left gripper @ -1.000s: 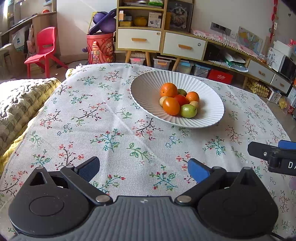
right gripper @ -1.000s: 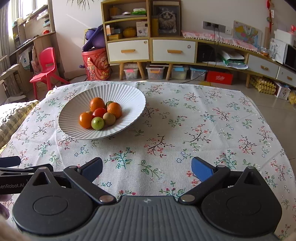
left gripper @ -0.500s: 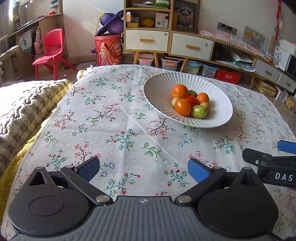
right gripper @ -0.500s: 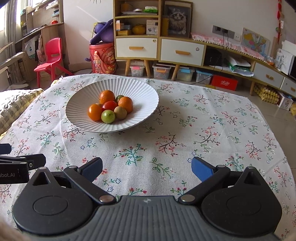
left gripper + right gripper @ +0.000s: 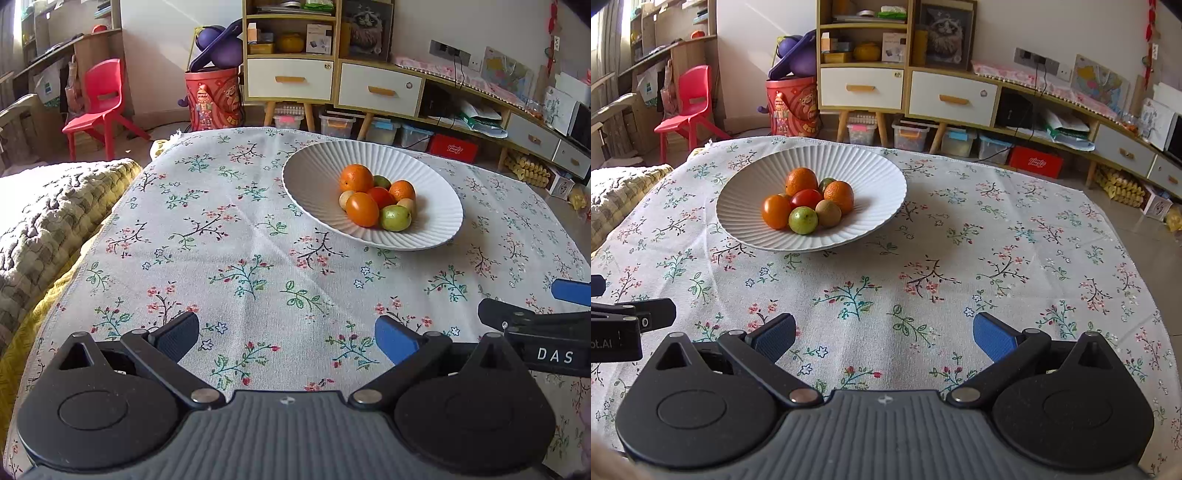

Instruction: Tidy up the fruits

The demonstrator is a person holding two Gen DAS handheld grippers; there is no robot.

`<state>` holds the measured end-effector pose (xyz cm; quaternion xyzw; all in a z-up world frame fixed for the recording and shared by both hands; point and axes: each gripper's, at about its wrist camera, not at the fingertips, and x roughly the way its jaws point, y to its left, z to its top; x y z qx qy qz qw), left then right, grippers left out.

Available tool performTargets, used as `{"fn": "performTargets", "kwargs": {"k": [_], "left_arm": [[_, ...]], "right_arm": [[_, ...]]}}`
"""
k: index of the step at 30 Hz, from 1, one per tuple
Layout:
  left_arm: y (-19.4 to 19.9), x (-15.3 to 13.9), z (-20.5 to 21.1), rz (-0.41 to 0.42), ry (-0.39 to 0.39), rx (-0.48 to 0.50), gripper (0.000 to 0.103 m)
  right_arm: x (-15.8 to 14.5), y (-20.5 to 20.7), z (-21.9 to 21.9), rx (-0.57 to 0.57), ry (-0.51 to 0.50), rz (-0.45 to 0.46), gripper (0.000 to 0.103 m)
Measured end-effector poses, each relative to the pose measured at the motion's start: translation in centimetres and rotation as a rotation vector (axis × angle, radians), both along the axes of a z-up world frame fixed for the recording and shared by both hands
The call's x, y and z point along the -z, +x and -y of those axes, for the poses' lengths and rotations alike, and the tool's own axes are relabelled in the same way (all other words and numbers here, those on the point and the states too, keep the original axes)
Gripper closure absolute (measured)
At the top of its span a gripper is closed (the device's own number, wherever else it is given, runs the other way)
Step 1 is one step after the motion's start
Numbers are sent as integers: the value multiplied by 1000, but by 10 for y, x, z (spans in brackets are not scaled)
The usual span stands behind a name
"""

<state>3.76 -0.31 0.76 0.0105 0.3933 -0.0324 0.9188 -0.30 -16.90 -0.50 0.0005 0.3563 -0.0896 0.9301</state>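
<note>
A wide white ribbed ceramic bowl [image 5: 812, 162] stands on a table covered with a pale floral-print tablecloth [image 5: 960, 258], and all the fruit lies heaped in its middle: two round oranges [image 5: 801, 180], a red tomato-like fruit [image 5: 806, 198], an oval orange fruit [image 5: 775, 211], a green lime-like fruit [image 5: 803, 220] and a brownish one [image 5: 828, 213], touching one another. The left gripper [image 5: 286, 334] hovers over the near part of the cloth, its blue-padded jaws spread wide and empty. The right gripper [image 5: 884, 334] hangs alongside it, jaws likewise released, grasping nothing. Both are well apart from the bowl. A red plastic chair [image 5: 98, 98] stands on the floor behind the table.
</note>
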Motion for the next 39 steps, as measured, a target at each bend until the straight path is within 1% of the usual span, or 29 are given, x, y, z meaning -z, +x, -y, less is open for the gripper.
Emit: {"fn": "performTargets", "kwargs": {"k": [7, 39], "left_arm": [[1, 2, 2, -10, 6, 7, 11], [-2, -2, 4, 3, 7, 5, 11]], "right_arm": [[0, 1, -1, -2, 10, -5, 1], [0, 3, -4, -12, 6, -7, 1]]}}
